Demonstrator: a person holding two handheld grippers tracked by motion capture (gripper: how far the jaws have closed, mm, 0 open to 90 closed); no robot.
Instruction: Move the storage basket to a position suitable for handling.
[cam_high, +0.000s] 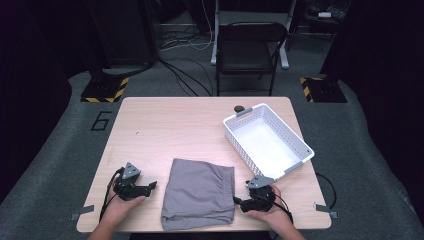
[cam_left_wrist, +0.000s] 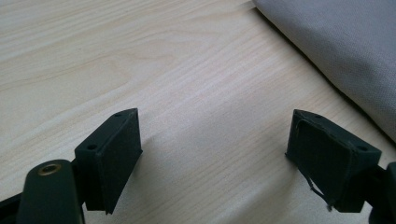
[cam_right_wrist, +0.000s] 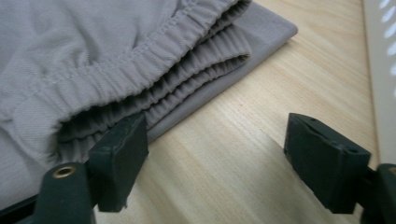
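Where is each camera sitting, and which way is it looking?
High view: above the person's side, looking forward and down at the table, grey shorts, white basket; both hands show, holding the left claw and right claw.
Left gripper view: rides the left claw, looking along its open jaws over bare wood to the shorts' edge.
Right gripper view: rides the right claw, open, facing the shorts' waistband, basket at the side.
Shared: all three show the shorts and table.
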